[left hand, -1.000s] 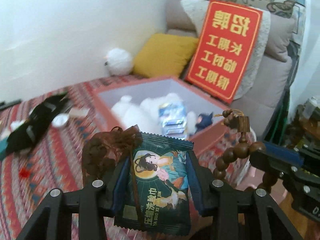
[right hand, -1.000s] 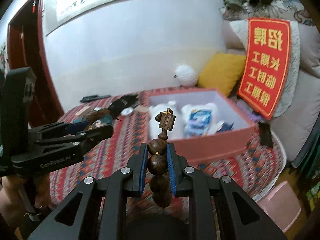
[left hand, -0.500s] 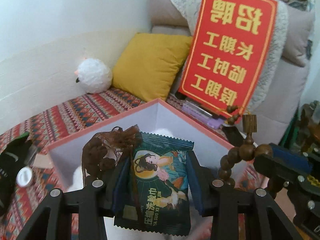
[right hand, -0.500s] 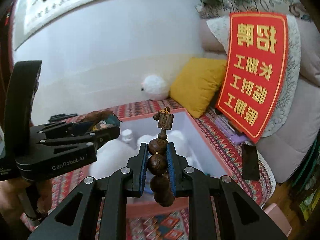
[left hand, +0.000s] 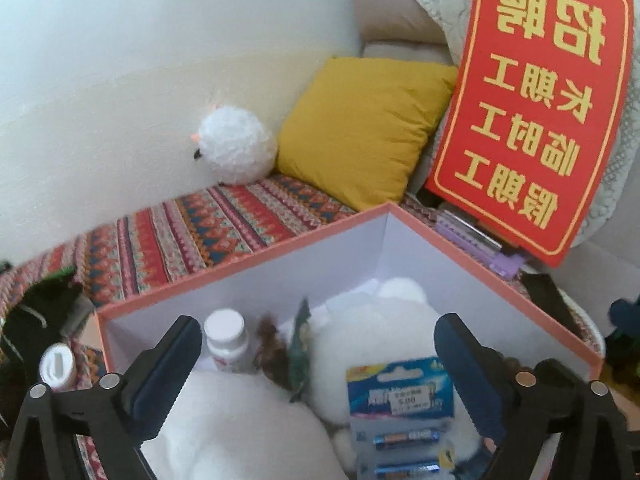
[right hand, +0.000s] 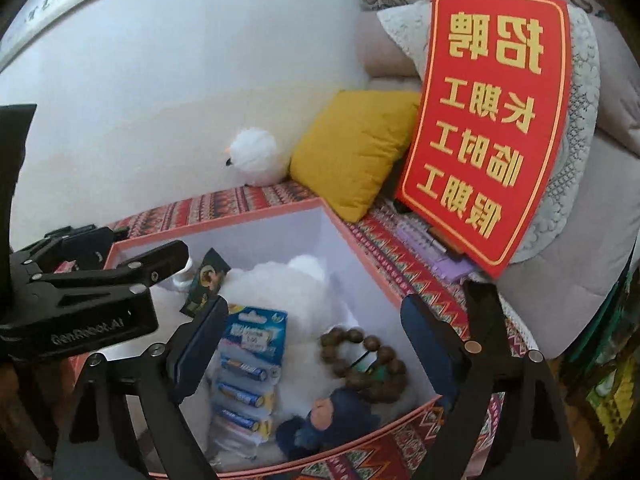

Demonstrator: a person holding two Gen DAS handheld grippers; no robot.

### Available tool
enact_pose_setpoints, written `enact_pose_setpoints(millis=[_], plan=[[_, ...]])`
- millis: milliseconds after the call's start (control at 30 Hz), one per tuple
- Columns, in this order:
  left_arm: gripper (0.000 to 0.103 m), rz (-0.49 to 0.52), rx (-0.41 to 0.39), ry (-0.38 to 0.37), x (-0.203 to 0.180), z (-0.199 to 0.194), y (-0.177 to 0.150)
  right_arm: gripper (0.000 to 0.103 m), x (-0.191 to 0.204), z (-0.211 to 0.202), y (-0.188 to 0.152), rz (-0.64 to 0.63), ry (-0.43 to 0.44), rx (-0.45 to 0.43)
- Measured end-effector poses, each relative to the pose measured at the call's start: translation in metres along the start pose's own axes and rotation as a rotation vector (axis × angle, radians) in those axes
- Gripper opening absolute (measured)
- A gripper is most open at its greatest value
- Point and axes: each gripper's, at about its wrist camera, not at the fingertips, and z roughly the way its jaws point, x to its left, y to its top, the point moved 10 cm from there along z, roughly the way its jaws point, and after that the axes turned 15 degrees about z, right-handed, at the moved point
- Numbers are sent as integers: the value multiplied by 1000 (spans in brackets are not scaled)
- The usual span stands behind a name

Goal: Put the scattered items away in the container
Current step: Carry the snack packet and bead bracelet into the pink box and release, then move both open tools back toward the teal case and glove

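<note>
Both grippers were held over the open pink cardboard box (right hand: pixel 362 246), presumably so that things let go would fall inside it. The left gripper (left hand: pixel 318 364) was spread wide with nothing between its dark blue pads, and the right gripper (right hand: pixel 314 338) was likewise wide and empty.

Inside the box, a bracelet of round brown wooden beads (right hand: pixel 362 360) was seen lying curled on a fluffy white plush toy (right hand: pixel 280 284), at about 5 o'clock of the box in the right wrist view. A glossy dark green sachet (right hand: pixel 206 282) was propped on edge at about 10 o'clock, beside a brown mesh pouch (left hand: pixel 272 354) and a white-capped plastic bottle (left hand: pixel 226 344). A blister pack of batteries (right hand: pixel 250 364) lay flat near 7 o'clock, with a soft dark blue toy (right hand: pixel 332 420) at 6 o'clock.

Outside the box, on the striped woven cover (left hand: pixel 208 232), a white round cap (left hand: pixel 56 366) and a black item (left hand: pixel 36 320) were left at 9 o'clock in the left wrist view, so more tidying was judged likely.
</note>
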Motion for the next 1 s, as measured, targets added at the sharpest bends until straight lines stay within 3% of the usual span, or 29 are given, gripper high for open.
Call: enact_pose_setpoints(millis=[300,600,800,1000], plan=[[99,-65,-33,38,37,-70,-16,92,47,-61,-22,-30,44,-29],[101,-163,-3,186,133,-154,-104,95,143,-108,-82,-90,170,5],[101,-217,47,310,209,-200,-179,95,240,-102,-149,-164,288,127],[101,-171,222,436,301,-219,-288,95,332,-56,-205,-90,408,335]])
